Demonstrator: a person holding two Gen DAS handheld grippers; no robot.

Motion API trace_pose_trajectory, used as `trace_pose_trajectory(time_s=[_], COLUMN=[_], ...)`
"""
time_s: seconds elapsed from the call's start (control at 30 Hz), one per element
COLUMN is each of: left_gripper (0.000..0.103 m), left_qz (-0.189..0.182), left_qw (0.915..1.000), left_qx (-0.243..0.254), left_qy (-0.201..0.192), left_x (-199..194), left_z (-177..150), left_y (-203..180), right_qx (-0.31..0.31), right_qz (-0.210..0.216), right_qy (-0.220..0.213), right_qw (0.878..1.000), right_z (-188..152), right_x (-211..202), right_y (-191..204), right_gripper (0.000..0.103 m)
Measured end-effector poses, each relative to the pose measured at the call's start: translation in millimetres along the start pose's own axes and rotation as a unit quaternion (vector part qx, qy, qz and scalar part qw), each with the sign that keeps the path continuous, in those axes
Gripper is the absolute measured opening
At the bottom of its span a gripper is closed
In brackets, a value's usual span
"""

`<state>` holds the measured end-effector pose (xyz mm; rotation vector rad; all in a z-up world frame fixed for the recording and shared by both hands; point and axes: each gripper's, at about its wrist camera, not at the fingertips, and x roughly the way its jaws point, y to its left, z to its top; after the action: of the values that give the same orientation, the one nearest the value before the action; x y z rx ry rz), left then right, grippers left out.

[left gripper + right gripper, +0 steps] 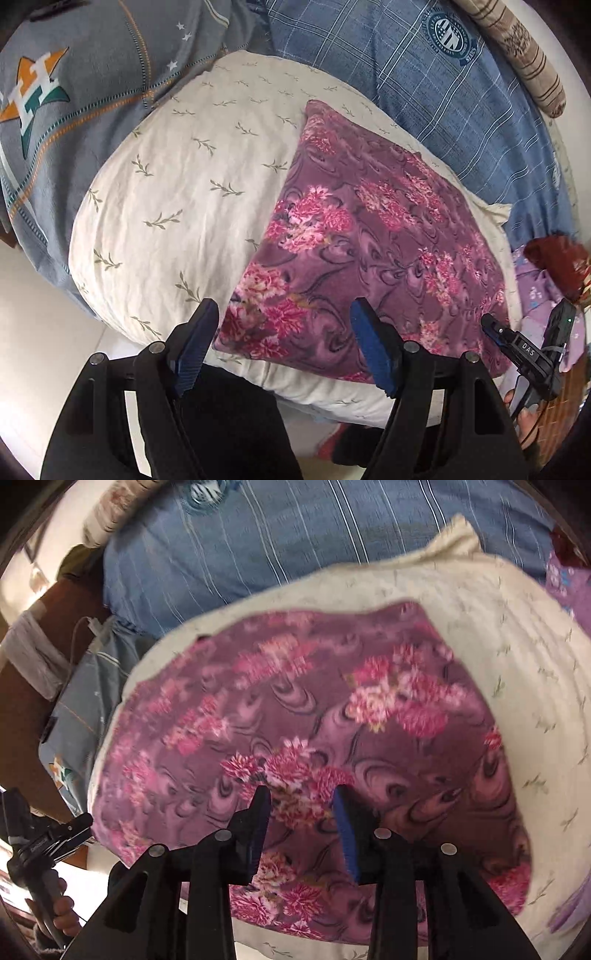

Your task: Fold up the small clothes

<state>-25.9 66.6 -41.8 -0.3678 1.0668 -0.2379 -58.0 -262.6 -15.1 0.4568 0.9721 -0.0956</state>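
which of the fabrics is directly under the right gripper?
The purple floral cloth, with pink flowers, lying flat on the cream leaf-print pillow. The right gripper hovers open above it; the blue plaid bedding lies farther back.

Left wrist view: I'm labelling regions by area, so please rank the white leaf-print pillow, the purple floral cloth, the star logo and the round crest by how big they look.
1. white leaf-print pillow
2. purple floral cloth
3. star logo
4. round crest
Fisheye stretching makes the last two less sure.

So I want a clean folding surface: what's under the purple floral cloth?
The purple floral cloth lies flat on a cream leaf-print pillow. Whatever sits directly beneath the cloth is covered.
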Motion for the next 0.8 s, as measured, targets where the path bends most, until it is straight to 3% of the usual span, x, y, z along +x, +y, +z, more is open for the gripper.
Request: trace_pose_trajectory(time_s=[0.07, 0.2, 0.4, 0.5, 0.63, 0.8], left_gripper=[0.073, 0.073, 0.074, 0.074, 0.074, 0.074], left_qz=[0.005, 0.008, 0.007, -0.002, -0.032, -0.012], left_qw=[1.0, 1.0, 1.0, 0.9998, 0.9977, 0.9985], left_qx=[0.004, 0.003, -0.003, -0.016, -0.051, -0.046], left_qy=[-0.001, 0.003, 0.005, 0.01, 0.029, 0.028], left_x=[3, 9, 9, 9, 8, 6], left_z=[0, 1, 1, 2, -1, -5], left_y=[0, 0, 3, 8, 19, 17], right_qx=[0.008, -0.02, -0.035, -0.046, -0.035, -0.06], right_qz=[0.003, 0.009, -0.027, -0.044, -0.023, -0.052], right_qy=[-0.006, 0.004, 0.008, -0.003, -0.044, -0.014], right_qw=[1.0, 1.0, 0.999, 0.998, 0.998, 0.997], right_z=[-4, -7, -16, -22, -32, -28], right_x=[0, -1, 9, 11, 4, 7], right_y=[-3, 13, 32, 37, 29, 35], right_gripper=[0.045, 0.081, 0.103, 0.103, 0.103, 0.103])
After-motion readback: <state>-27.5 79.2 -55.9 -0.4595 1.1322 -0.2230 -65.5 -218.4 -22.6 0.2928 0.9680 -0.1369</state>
